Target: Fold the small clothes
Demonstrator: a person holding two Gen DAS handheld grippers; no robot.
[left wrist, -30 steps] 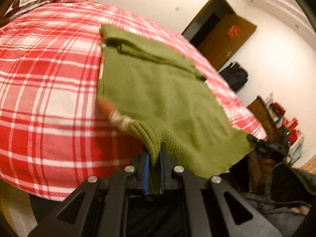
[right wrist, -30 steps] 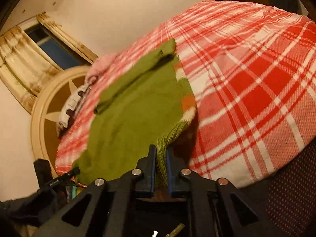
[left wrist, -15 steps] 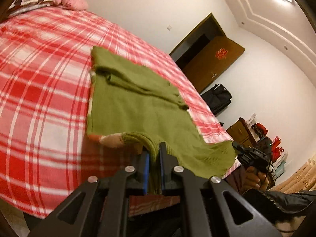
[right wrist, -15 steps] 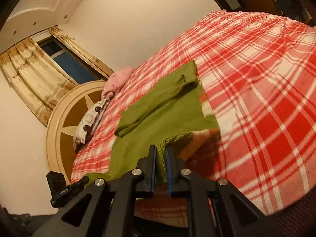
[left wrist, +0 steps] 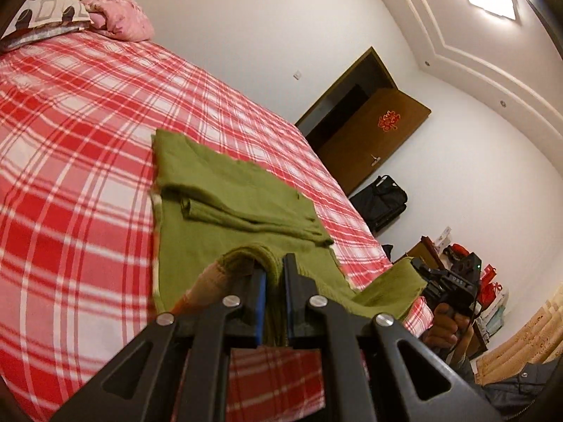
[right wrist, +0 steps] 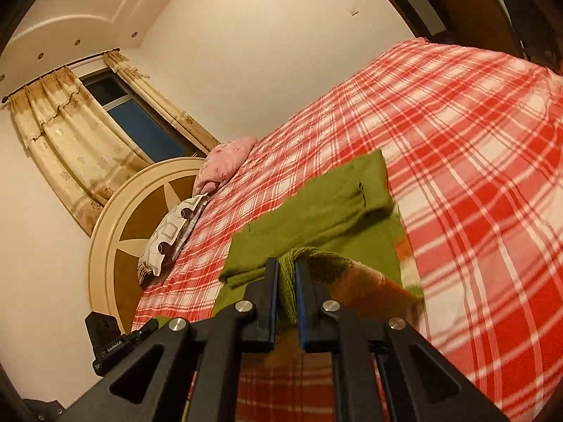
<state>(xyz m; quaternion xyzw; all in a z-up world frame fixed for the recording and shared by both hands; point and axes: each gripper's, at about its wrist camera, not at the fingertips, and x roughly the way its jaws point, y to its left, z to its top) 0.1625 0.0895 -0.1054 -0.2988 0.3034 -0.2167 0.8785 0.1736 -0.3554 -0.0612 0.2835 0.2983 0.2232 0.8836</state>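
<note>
The green sweater (left wrist: 225,211) lies on the bed (left wrist: 70,161) with its red-and-white plaid cover, its far part flat with a sleeve folded across it, and its near edge raised off the cover. The left tool (left wrist: 272,274) is clamped tight on one near corner of the knit, the cloth bunched between its blue-edged pads. The right tool (right wrist: 286,274) is likewise closed on the other near corner, where an orange and cream band shows just beside it.
</note>
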